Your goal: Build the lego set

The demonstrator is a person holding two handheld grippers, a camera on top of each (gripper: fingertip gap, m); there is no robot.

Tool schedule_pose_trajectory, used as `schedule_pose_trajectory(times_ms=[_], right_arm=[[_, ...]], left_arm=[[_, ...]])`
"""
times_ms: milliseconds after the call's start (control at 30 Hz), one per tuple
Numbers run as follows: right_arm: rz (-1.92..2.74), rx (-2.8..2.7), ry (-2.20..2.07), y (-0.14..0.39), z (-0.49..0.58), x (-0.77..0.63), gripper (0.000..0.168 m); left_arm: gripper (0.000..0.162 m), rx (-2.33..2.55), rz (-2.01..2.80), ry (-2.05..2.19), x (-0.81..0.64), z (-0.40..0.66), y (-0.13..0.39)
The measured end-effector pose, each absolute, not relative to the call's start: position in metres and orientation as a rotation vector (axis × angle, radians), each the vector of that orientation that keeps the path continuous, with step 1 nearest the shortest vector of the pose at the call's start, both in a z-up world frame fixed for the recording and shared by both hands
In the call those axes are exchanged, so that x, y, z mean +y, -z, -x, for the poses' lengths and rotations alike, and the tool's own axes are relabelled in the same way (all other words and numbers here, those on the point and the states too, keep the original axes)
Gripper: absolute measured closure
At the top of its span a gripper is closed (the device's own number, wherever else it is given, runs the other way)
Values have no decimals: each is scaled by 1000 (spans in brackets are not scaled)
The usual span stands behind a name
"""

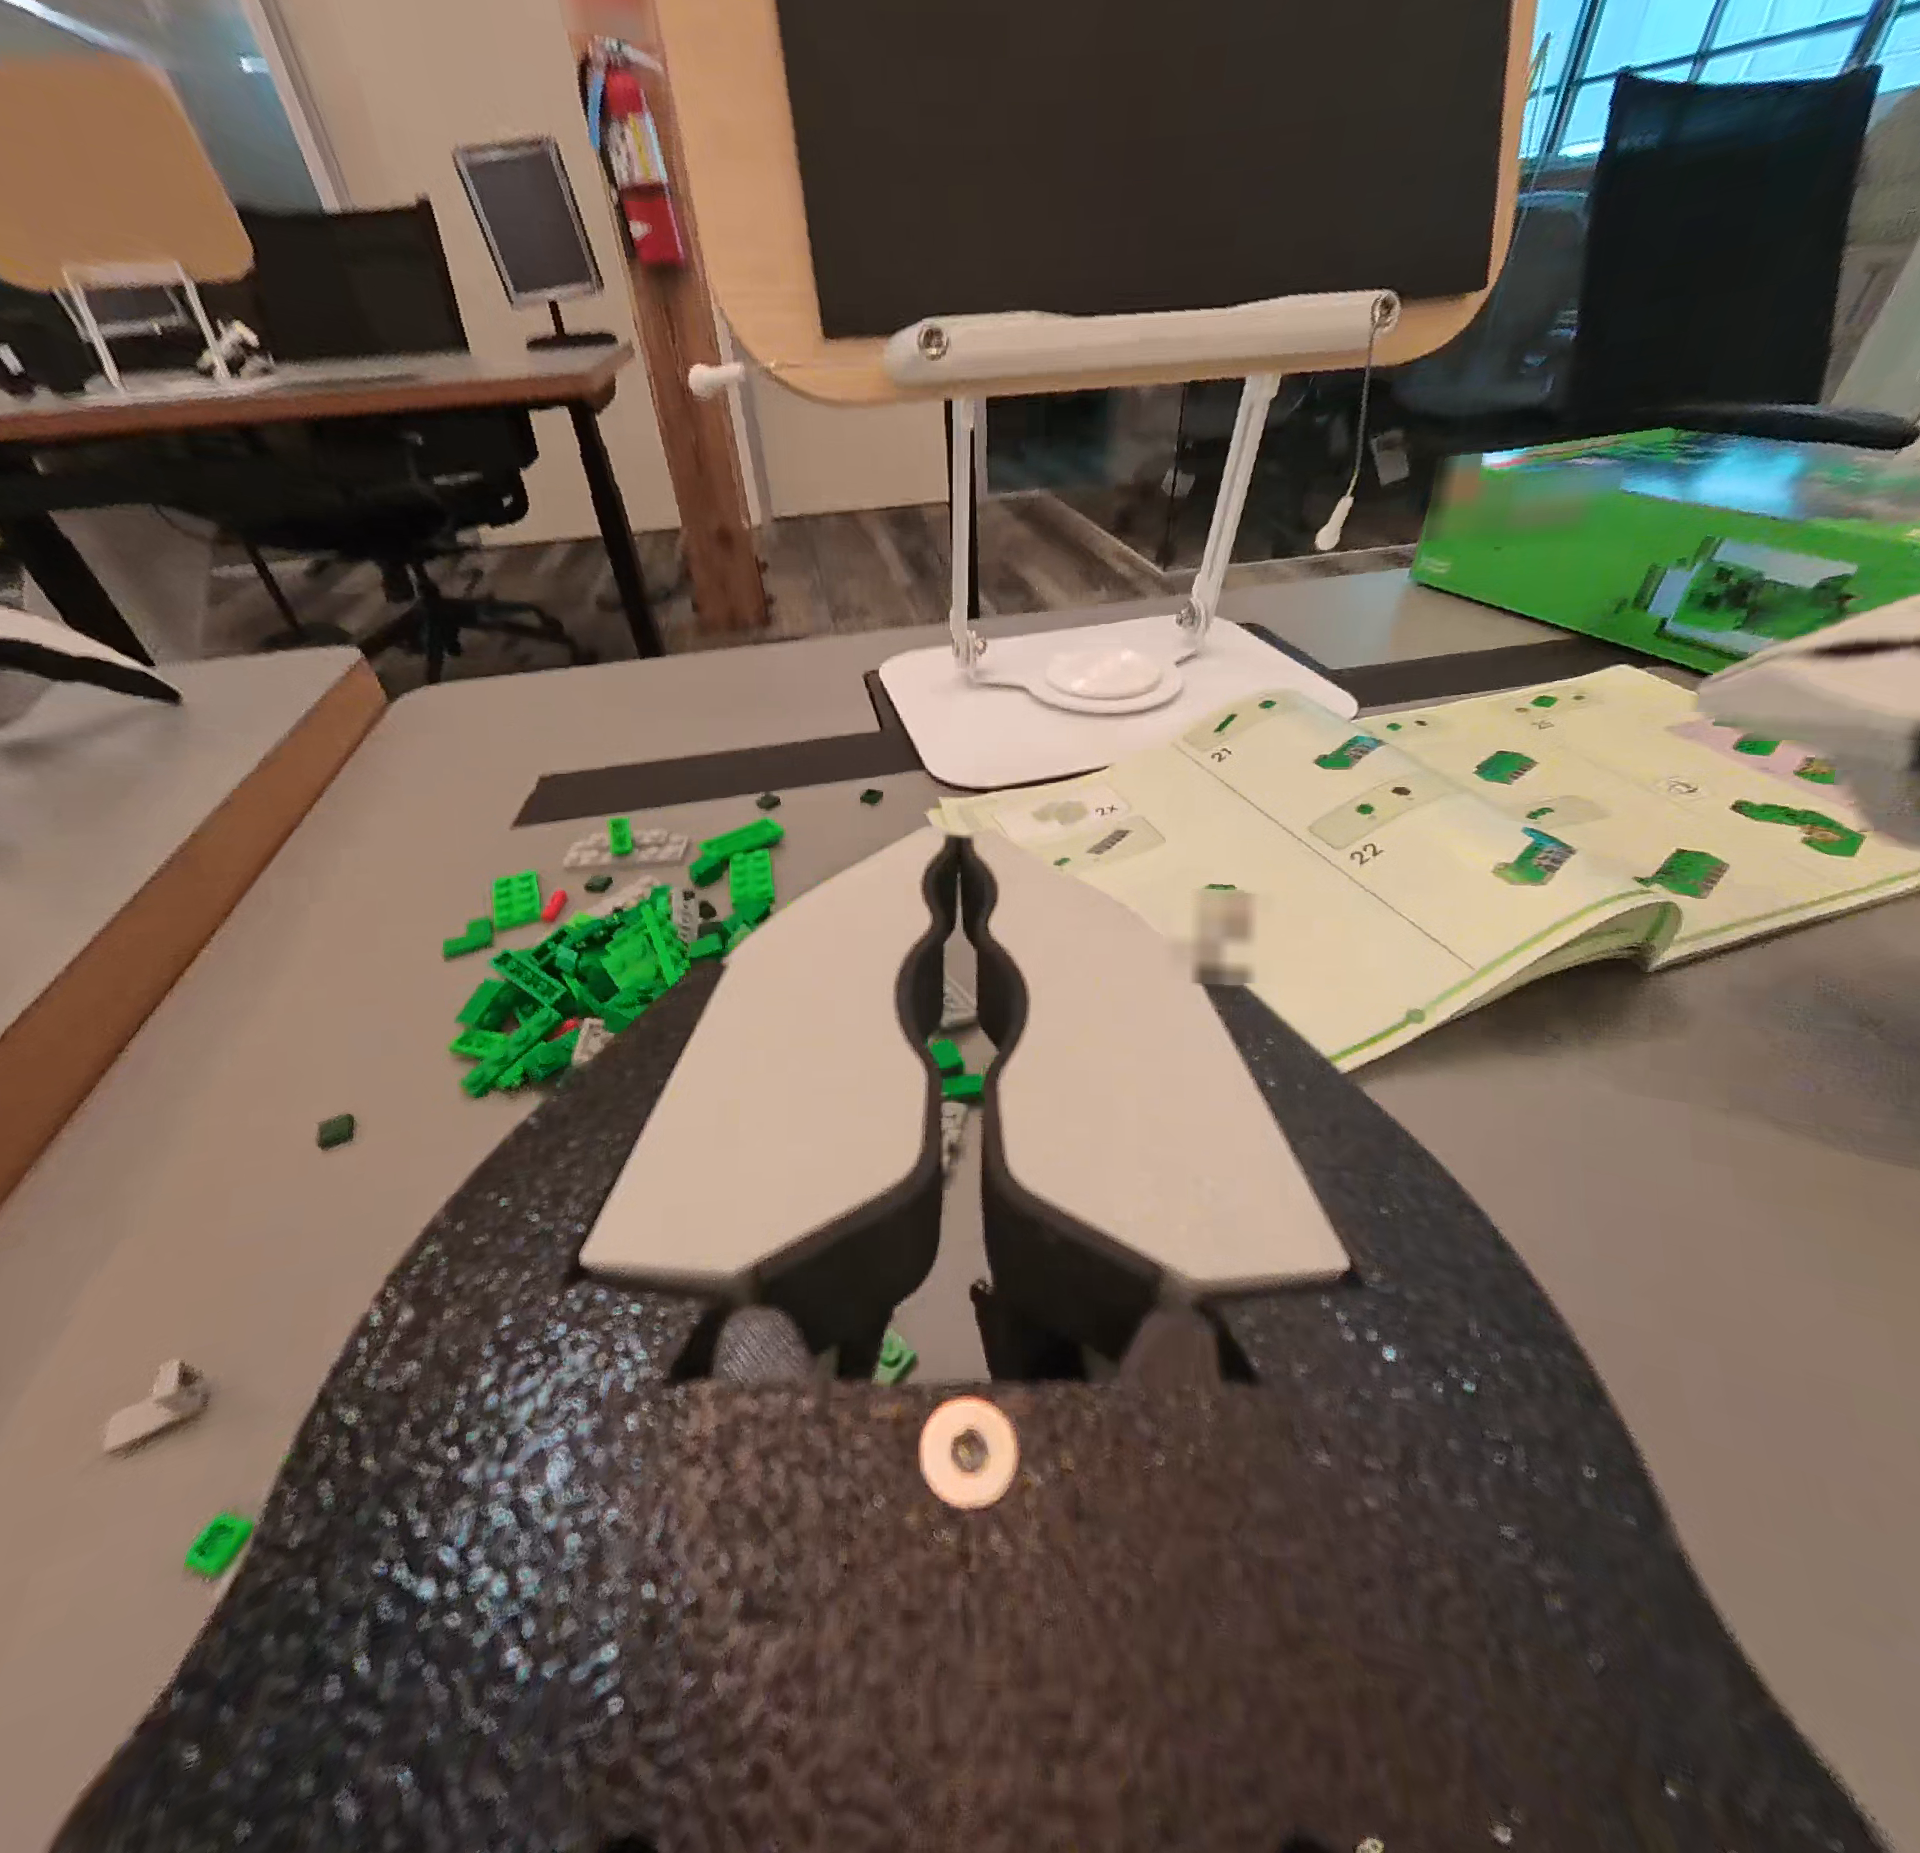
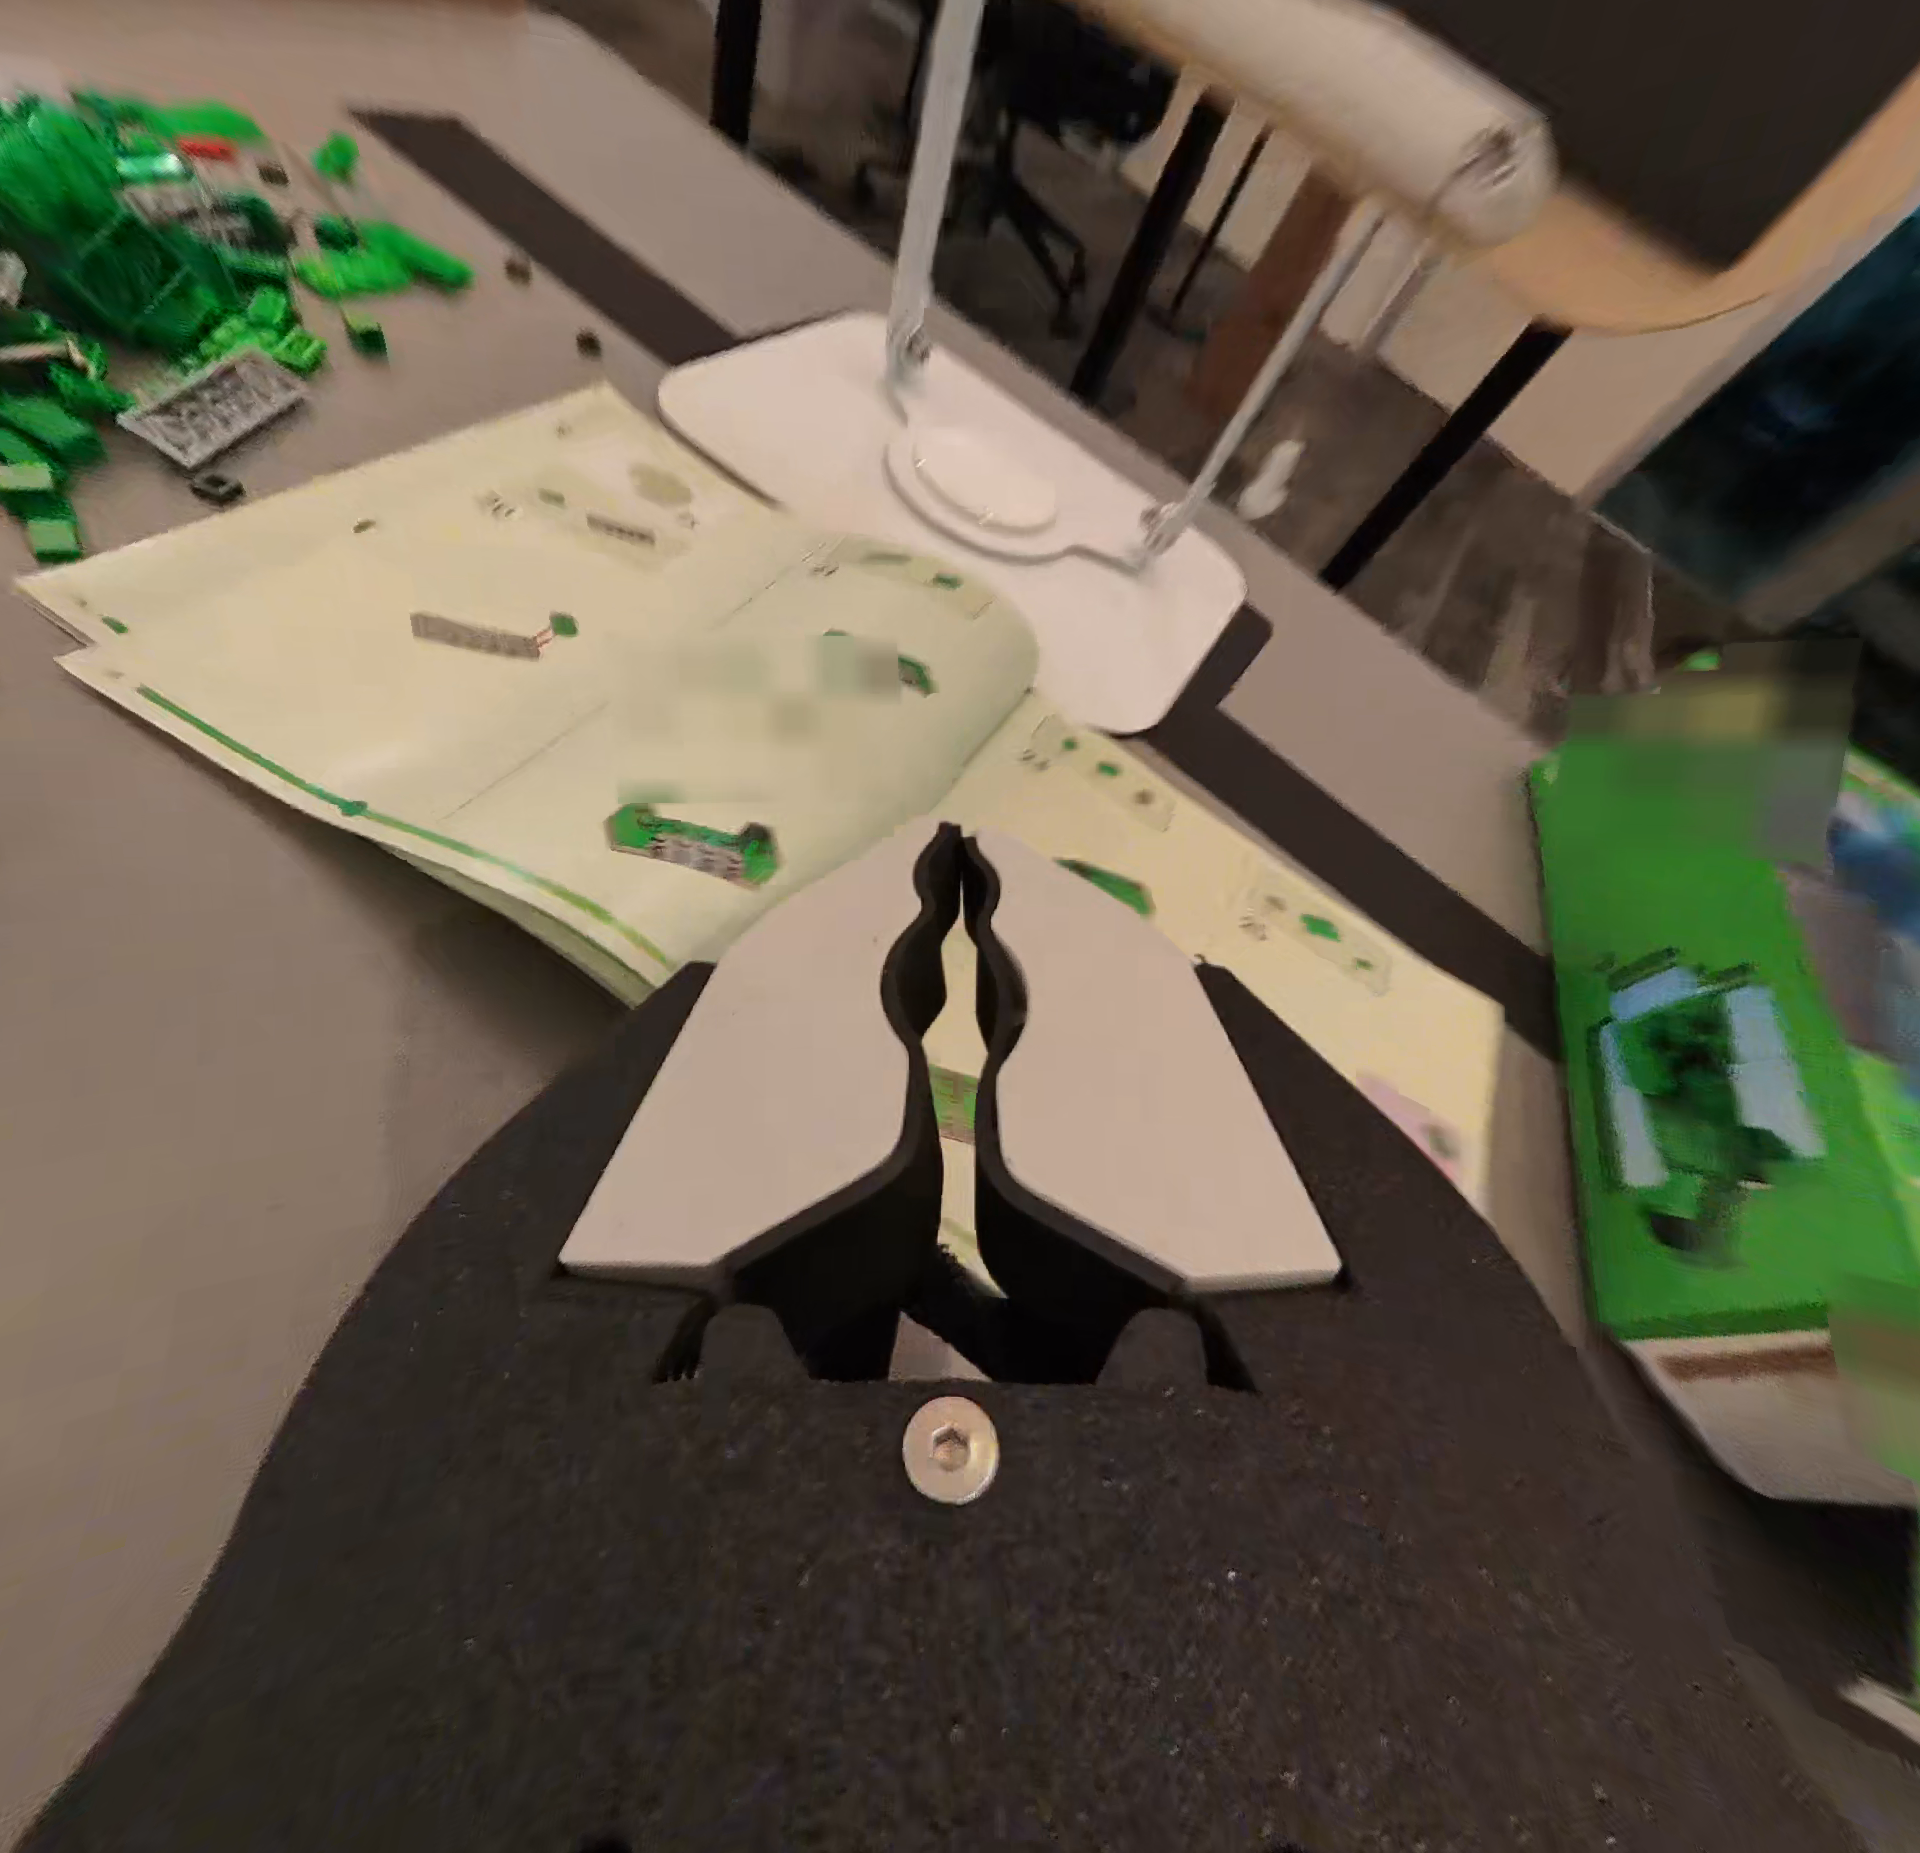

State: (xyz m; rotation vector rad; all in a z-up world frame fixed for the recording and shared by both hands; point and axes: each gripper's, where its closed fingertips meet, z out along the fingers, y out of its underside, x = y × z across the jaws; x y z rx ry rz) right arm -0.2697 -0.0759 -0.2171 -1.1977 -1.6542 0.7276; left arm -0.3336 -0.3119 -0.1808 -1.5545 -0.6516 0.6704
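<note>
We see the pile of Lego bricks, mostly bright green with a few grey plates and a red piece, lying on the grey worktop just left of our left claw. A few strays sit apart from it: a dark green brick, a grey angled piece and a bright green plate nearer the camera. In the right wrist view the same pile fills the upper left corner, with a grey studded plate at its near edge.

Beside the pile, the instruction booklet lies open, pale green pages printed with step numbers and small build pictures; we leave the figures unread. Our right claw hangs above its right-hand page.

Both claws have their fingertips pressed together, and nothing is pinched between them.

To the right of the booklet rests the green set box, its printing blurred in both views. Behind the booklet stands a white stand base carrying a wood-edged board with a dark panel. A black strip runs across the worktop under the base. Farther off we make out a red fire extinguisher on a wooden post, another desk, and a black office chair.
</note>
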Motion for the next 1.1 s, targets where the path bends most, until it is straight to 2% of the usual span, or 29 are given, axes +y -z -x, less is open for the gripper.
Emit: schedule_pose_trajectory(times_ms=[300, 633, 767, 933, 1100], right_arm=[[1359, -1903, -618, 277, 298, -122, 168], [1386, -1992, -625, 288, 297, -144, 168], [1379, -1934, -669, 273, 293, -144, 168], [1245, -1655, -972, 227, 268, -160, 168], [1095, -1507, -992, 214, 233, -168, 168]], left_arm=[[162, -623, 1558, -599, -307, 331, 194], [162, -597, 1566, -531, -297, 325, 197], [162, -570, 1537, -533, -294, 317, 187], [162, -467, 1553, -513, -266, 284, 180], [162, -236, 1627, -364, -224, 225, 190]])
